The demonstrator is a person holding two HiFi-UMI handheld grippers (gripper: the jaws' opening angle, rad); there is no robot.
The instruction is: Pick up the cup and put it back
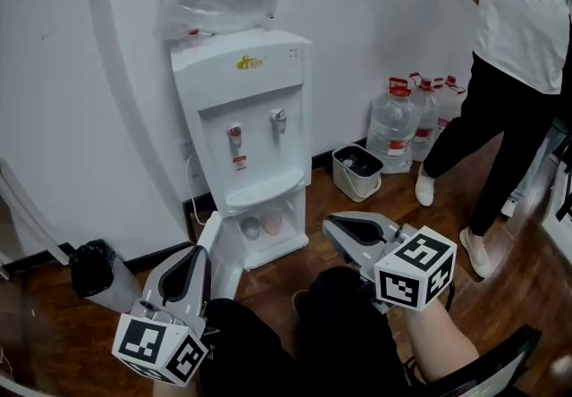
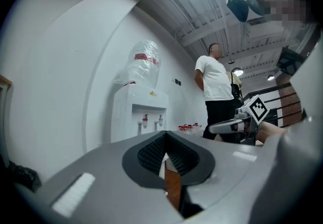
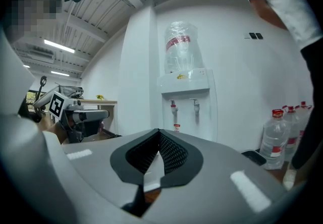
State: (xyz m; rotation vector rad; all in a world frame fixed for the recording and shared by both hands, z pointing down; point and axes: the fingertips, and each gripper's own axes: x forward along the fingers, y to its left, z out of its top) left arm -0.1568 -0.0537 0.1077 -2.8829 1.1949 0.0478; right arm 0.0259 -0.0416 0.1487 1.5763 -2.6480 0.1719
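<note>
Left gripper [image 1: 212, 224] and right gripper [image 1: 330, 223] face the water dispenser [image 1: 253, 100], fingers clenched and empty, the cups [image 1: 272, 223] on its lower shelf not yet picked up.

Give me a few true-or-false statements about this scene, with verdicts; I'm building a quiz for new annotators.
1. The left gripper and the right gripper are both shut, with nothing between the jaws. True.
2. Two cups stand in the lower compartment of the water dispenser. True.
3. The small bin stands left of the dispenser. False: in the head view it stands to its right.
4. The bottles by the wall have blue caps. False: the caps are red.
</note>
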